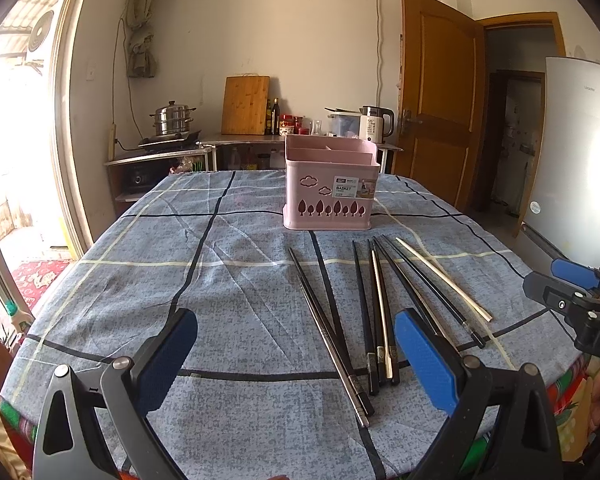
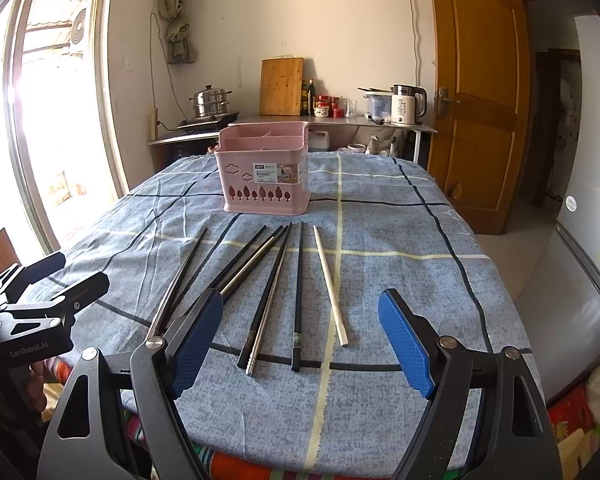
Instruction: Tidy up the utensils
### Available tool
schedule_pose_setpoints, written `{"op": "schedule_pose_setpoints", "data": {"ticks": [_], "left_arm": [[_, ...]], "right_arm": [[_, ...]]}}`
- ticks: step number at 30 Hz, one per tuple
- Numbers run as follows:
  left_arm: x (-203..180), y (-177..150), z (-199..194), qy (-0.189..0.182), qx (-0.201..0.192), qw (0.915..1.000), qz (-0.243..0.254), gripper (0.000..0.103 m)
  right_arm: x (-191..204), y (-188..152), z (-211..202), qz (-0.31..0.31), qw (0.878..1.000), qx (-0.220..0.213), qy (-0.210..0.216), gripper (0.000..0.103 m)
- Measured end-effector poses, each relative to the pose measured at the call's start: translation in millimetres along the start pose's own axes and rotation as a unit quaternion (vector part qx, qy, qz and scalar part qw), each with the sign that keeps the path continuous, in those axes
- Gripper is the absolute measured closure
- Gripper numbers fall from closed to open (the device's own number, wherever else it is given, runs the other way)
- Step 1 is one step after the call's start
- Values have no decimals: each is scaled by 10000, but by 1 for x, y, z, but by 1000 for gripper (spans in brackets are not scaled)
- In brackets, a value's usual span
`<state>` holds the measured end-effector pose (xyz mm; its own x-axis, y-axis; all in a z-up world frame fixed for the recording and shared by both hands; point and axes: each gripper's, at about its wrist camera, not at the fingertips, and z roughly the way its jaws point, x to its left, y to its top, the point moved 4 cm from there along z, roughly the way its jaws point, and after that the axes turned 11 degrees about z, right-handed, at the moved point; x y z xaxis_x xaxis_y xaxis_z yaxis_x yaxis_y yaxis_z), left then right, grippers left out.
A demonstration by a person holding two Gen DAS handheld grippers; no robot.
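Note:
Several chopsticks lie side by side on the blue checked tablecloth: black ones (image 1: pixel 362 312), metal ones (image 1: pixel 381 312) and one pale wooden one (image 1: pixel 444 280). They also show in the right wrist view, black (image 2: pixel 298 296), metal (image 2: pixel 266 308), pale (image 2: pixel 331 286). A pink compartmented utensil basket (image 1: pixel 330 188) (image 2: pixel 265 172) stands behind them. My left gripper (image 1: pixel 296 360) is open and empty, near the front table edge, left of the chopsticks' near ends. My right gripper (image 2: pixel 300 340) is open and empty, just short of the chopsticks' near ends.
The table (image 1: pixel 140 280) has a rounded front edge. A counter (image 2: pixel 332 120) behind holds a steamer pot (image 2: pixel 210 102), cutting board (image 2: pixel 281 86), bottles and a kettle (image 2: pixel 408 106). A wooden door (image 2: pixel 476 92) and a fridge (image 1: pixel 580 152) stand at the right.

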<state>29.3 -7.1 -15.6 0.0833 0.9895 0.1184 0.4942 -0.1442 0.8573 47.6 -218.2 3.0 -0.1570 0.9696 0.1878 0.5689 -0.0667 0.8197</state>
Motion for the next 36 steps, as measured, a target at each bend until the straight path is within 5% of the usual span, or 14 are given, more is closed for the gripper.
{"op": "schedule_pose_setpoints", "data": {"ticks": [36], "left_arm": [[-6, 1, -3, -67, -25, 10000, 60, 3]], "right_arm": [[-3, -1, -3, 25, 10000, -23, -9, 23]]}}
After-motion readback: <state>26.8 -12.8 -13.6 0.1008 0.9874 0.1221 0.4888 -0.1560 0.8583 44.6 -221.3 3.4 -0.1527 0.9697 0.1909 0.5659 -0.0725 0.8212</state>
